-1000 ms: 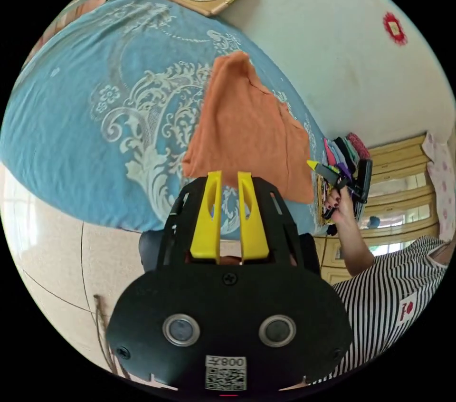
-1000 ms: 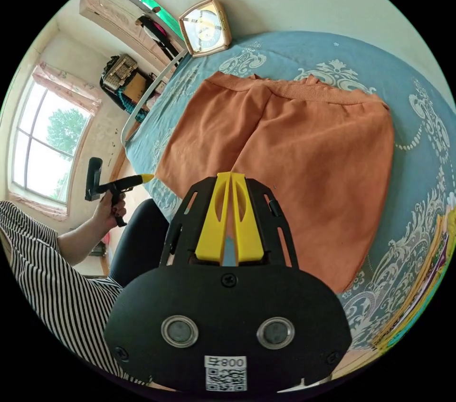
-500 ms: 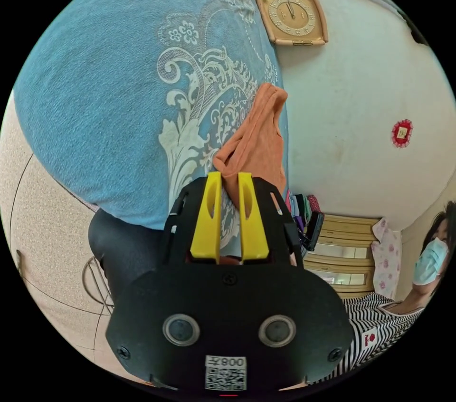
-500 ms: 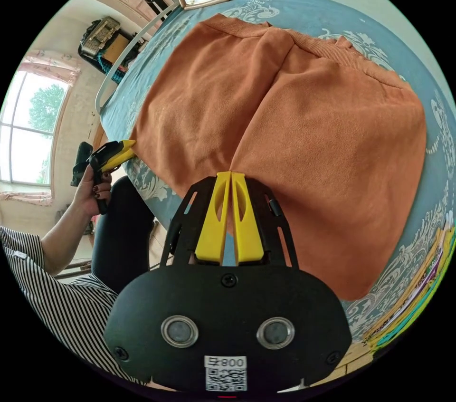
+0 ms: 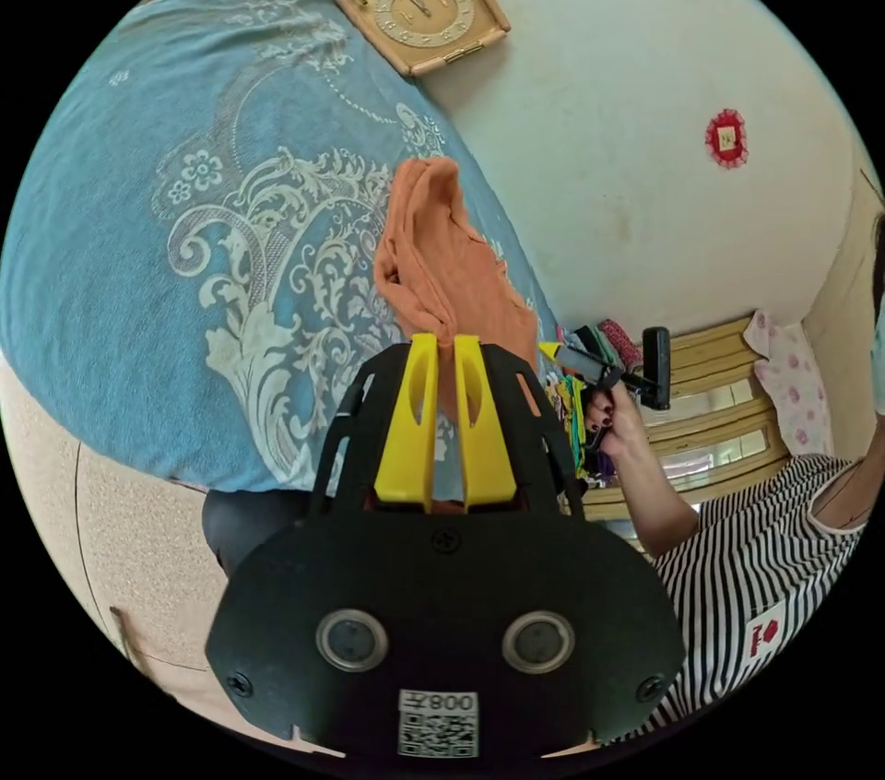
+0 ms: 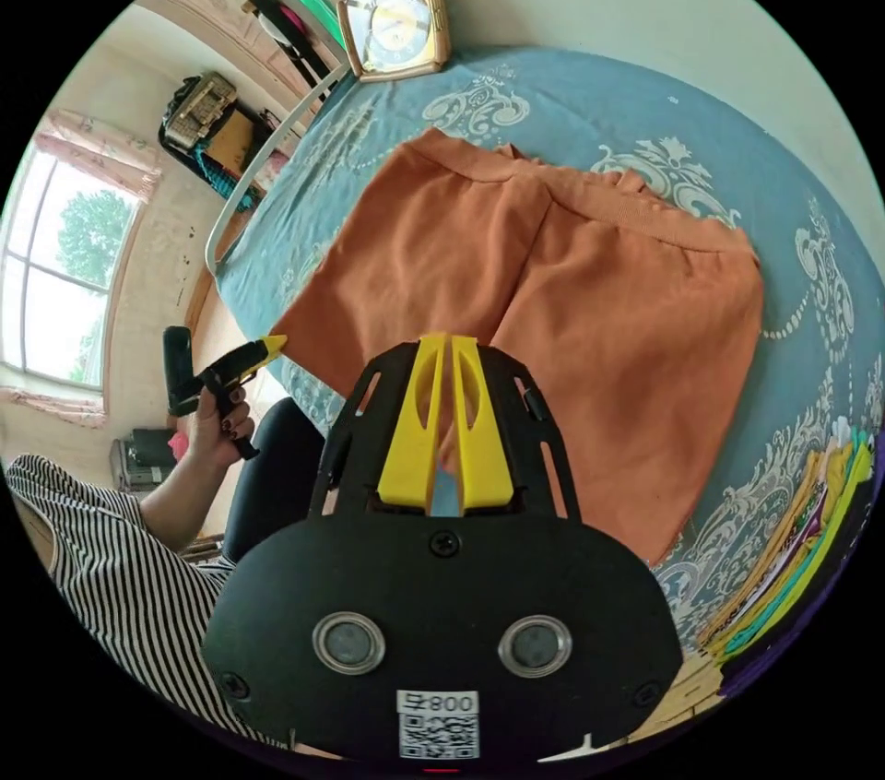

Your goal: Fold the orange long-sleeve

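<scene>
The orange top (image 6: pixel 562 291) is spread on the blue bedspread (image 6: pixel 737 135). Its near edge is pinched by the closed left gripper (image 5: pixel 444 347) and by the closed right gripper (image 6: pixel 446 345).

- left gripper (image 5: pixel 443 342): its yellow fingers (image 5: pixel 408 411) stand close together with a narrow gap, orange cloth pinched between the tips.
- right gripper (image 6: pixel 446 343): its yellow fingers (image 6: pixel 413 420) meet at the tips.
- in the left gripper view, the right hand (image 5: pixel 612 420) grips the black handle of its gripper, bare forearm bent, striped sleeve behind.
- in the right gripper view, the left hand (image 6: pixel 218 425) holds its gripper by the handle, yellow tip pointing away from the body.
</scene>
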### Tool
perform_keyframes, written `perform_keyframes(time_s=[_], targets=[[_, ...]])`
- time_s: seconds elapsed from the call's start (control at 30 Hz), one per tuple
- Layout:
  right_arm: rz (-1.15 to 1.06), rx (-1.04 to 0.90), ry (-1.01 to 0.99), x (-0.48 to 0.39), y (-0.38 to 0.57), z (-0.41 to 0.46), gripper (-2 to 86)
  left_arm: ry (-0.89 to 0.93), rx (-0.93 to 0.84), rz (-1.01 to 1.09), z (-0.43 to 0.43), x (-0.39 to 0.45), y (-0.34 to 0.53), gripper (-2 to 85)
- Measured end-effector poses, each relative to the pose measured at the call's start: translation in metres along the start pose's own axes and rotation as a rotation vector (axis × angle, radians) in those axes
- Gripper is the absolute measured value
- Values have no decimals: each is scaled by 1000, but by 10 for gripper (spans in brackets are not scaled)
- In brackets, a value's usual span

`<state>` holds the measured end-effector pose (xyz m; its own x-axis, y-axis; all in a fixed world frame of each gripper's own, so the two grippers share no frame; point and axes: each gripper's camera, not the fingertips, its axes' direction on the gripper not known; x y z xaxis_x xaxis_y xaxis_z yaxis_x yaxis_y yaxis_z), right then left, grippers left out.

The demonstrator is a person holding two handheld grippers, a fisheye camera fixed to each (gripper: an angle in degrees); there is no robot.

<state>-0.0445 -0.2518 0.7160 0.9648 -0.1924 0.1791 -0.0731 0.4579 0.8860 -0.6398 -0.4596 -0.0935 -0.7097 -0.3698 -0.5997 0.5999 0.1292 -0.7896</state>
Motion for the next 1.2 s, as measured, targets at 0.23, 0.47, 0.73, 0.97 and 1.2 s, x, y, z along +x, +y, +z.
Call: perform_keyframes(time_s=[0.23,0.47,0.73,0.97,1.2], targets=[[-125,-27,-74,-62,-136,63,90,-45,-53,159,24,40,-3,34],[-57,-178,0,-83,-214,147,123,-74,-97,282,59,81,-5,33],[-16,-293,244,-100,-243,206,108,-28,-135,364,107,118,-2,32],[-112,-312,465,-110,-250,211,71,-20,-138,365,143,143,3,30],[-105,-300,264,-65,-253,148,31,-24,-161,408,171,177,10,30]])
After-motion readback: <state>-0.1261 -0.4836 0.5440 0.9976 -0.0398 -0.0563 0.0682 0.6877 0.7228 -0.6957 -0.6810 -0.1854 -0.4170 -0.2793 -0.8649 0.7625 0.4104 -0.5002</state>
